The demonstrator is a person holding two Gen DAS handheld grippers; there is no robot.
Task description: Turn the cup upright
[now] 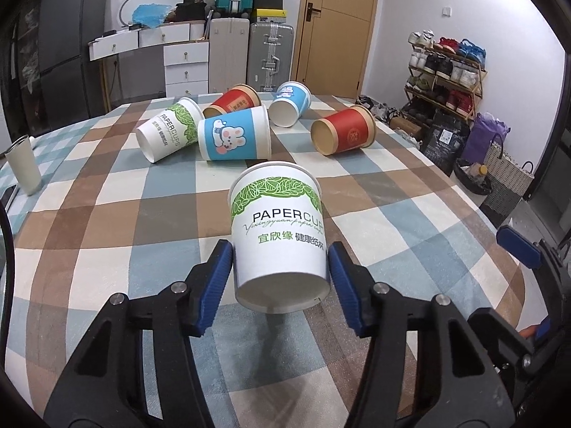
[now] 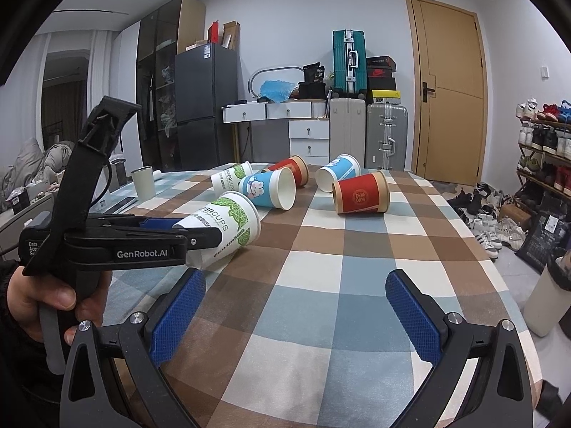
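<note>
Tongs level, flanking tilted cup.

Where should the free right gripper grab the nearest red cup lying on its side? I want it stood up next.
Grip the red cup across its side wall near the middle, with the open right gripper coming from above. It lies on the checked tablecloth, apart from the other cups, base towards the camera, so the rounded wall is probably the easiest hold.
</note>
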